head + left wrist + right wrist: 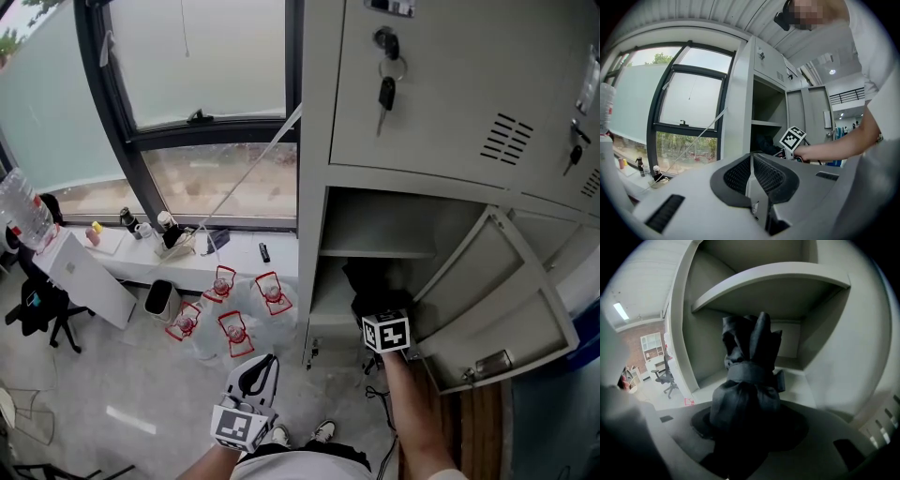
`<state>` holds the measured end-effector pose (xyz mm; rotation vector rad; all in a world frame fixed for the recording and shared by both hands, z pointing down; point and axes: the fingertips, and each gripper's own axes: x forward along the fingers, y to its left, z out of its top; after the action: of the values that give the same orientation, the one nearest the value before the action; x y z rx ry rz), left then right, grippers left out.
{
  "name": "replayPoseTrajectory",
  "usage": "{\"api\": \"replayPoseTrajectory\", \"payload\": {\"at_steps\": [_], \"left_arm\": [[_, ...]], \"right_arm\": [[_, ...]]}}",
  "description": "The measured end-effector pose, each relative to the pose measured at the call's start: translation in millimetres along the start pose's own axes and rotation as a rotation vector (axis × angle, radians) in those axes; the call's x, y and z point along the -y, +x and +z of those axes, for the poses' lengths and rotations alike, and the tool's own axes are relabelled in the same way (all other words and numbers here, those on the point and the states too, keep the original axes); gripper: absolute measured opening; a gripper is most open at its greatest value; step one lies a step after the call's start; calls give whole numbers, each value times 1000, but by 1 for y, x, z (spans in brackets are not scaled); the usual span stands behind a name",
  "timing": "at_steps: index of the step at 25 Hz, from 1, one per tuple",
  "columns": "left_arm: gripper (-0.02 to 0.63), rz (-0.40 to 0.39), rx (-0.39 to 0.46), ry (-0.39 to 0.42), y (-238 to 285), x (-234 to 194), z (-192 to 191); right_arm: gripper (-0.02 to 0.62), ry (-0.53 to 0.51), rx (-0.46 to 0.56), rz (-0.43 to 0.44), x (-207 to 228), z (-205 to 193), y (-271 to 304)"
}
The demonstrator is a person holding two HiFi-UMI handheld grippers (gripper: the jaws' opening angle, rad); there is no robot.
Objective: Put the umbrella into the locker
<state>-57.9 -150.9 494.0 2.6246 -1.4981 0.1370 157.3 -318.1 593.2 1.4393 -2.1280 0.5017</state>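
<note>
Where the umbrella sits: folded black umbrella (749,371) pinched in the jaws of the right gripper (382,321), inside the mouth of the locker (313,281), in the open lower compartment under the shelf (778,280)
Long axis: in the right gripper view it runs from the jaws toward 12 o'clock, in line with the way they point; the free end aims at the back of the compartment, clear of the shelf above
Right jaws: spread wide round the bundled fabric, closed on it from both sides
Left gripper (751,158): jaws pressed together, nothing between them; in the head view at 7 o'clock from the compartment, well apart
Nearer hand: right
Compartment floor: at 6 o'clock under the umbrella; contact cannot be told
Door (502,309): swung open at 3 o'clock of the right gripper, off the path
Likely next move: sink the umbrella onto the floor, then release
</note>
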Motion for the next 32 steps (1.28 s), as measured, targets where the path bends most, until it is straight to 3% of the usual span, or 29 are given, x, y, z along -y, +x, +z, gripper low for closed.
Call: {"api": "replayPoseTrajectory", "payload": {"at_steps": [10,32], "left_arm": [[38,2,-8,-11,3,1,-4],[38,35,-36,-19,2,3,-10]], "right_arm": [[250,0,5,-27,4,8,12],[253,-166,-47,-78,17,46,45]]}}
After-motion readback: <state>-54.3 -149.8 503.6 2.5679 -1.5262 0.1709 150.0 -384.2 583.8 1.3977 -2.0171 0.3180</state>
